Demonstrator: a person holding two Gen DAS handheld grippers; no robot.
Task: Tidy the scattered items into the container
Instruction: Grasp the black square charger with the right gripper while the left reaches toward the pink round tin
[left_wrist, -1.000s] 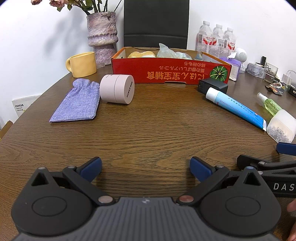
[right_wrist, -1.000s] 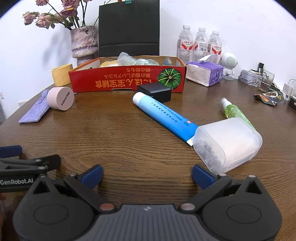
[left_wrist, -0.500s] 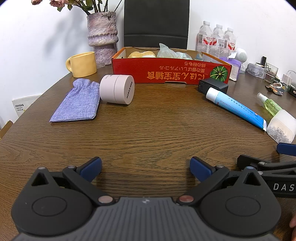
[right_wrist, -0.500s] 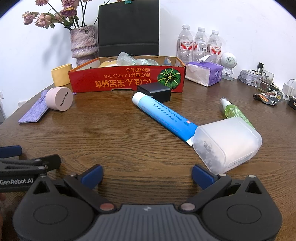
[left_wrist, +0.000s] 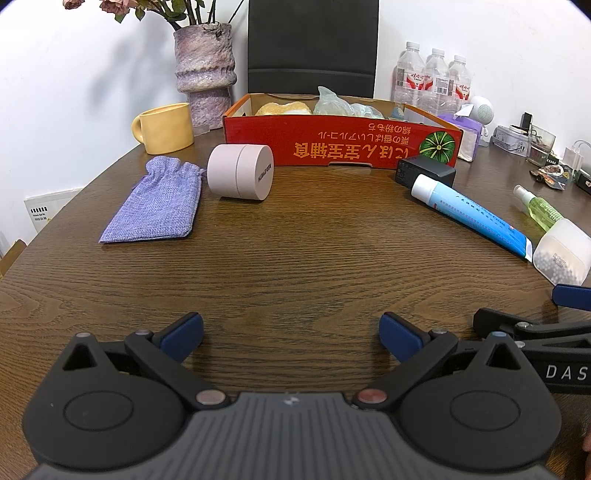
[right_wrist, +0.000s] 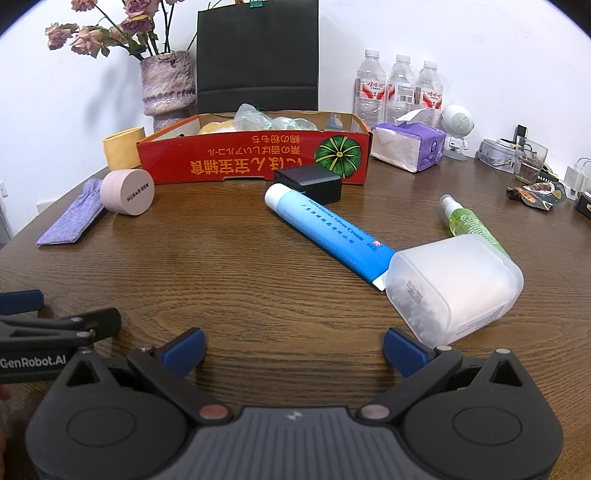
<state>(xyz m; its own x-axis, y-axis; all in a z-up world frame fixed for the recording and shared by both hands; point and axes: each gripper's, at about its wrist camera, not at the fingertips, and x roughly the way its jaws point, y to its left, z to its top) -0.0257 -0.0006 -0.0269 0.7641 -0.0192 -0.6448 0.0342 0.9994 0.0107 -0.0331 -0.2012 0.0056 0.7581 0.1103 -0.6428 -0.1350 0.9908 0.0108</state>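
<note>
I have both grippers low over the near edge of the table (left_wrist: 295, 258), side by side and level, pointing toward the far edge. My left gripper (left_wrist: 291, 332) has its fingers spread wide with nothing between them; my right gripper (right_wrist: 293, 347) is just as wide apart and empty, its right fingertip just beside the frosted plastic container (right_wrist: 454, 284), though I cannot tell if they touch. That container lies on its side near the right of the table, small white beads visible inside. The blue tube (right_wrist: 328, 232) lies flat, long axis diagonal, white cap toward the far edge and crimped end against the frosted container. Its cap sits just in front of the black box (right_wrist: 310, 182), which rests at the front wall of the red cardboard box (right_wrist: 255, 162). The green spray bottle (right_wrist: 465, 218) lies flat behind the frosted container, nozzle toward the far edge. On the left, the pink round tin (left_wrist: 240, 171) lies on its side, axis running across the table, beside the flat purple pouch (left_wrist: 155, 203), whose drawstring end points to the far edge. The red box holds a yellow item and crumpled clear bags.
</note>
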